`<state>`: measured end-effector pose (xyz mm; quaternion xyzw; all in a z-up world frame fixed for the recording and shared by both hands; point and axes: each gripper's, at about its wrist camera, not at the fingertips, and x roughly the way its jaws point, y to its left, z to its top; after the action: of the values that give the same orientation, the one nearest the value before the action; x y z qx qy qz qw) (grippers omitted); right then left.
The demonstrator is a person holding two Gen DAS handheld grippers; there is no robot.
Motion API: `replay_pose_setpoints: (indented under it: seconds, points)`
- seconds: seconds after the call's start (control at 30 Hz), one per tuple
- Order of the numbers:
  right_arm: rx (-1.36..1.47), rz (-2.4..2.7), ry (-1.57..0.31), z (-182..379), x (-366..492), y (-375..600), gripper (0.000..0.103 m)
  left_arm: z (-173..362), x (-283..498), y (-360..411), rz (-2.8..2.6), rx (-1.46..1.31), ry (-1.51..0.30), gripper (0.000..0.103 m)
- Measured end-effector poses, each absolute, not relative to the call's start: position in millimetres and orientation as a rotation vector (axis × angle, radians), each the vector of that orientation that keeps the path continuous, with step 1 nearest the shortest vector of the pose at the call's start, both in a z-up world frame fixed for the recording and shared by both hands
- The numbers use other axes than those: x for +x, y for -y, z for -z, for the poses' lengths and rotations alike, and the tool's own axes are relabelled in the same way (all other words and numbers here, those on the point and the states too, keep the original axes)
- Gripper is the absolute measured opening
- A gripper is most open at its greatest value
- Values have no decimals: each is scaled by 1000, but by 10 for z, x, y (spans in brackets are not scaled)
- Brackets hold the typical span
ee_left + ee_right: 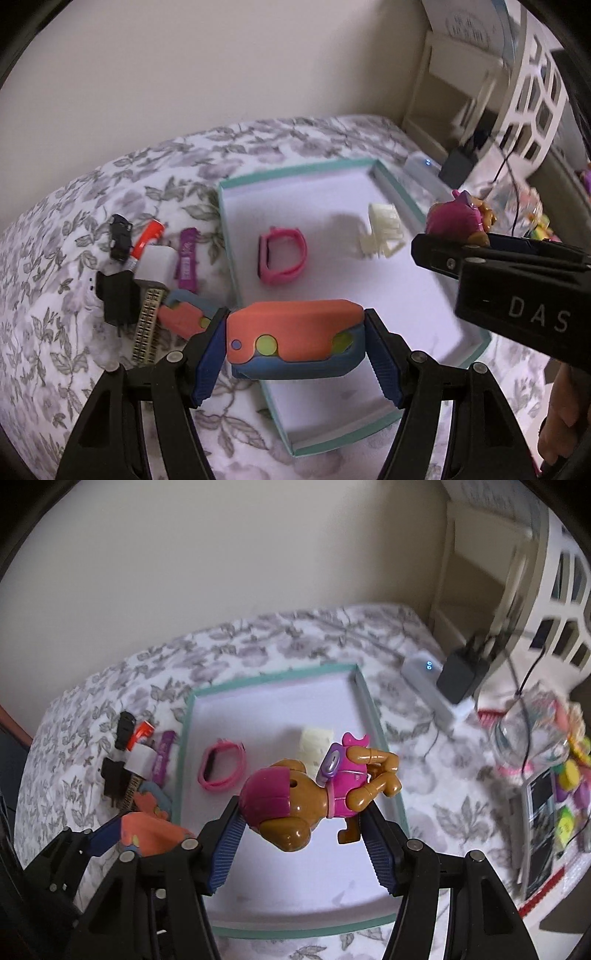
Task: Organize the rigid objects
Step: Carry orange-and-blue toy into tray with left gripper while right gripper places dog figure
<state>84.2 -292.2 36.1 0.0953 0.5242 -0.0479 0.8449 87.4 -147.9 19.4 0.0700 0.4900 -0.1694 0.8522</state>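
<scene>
My left gripper (295, 350) is shut on an orange and blue toy block (295, 332), held above the near left edge of a teal-rimmed white tray (295, 177). My right gripper (301, 830) is shut on a brown and pink dog figure (314, 794), held above the tray (273, 677). The dog figure also shows in the left wrist view (458, 218) at the right. In the tray lie a pink wristband (280, 254) and a cream hair claw (380, 229); the wristband (221, 766) and the claw (316, 742) show in the right wrist view too.
Left of the tray on the floral bedspread lie a black toy car (120, 236), a red tube (147, 236), a white charger (155, 266), a purple piece (188, 256), a black plug (114, 299), a second orange toy (181, 314). A power bank (424, 672) and clutter (561, 775) sit right.
</scene>
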Motion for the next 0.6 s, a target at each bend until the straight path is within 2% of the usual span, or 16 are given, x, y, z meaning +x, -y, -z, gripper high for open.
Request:
replay_pose_setpoints:
  seconds: [0.37,0.6]
  points:
    - [206,154,-1243,170,840,3140,65,59,888,1701,330,231,-1073,72]
    - [197,158,-1285,271,821,3181,65,142,880,1798,331,255,-1100,72]
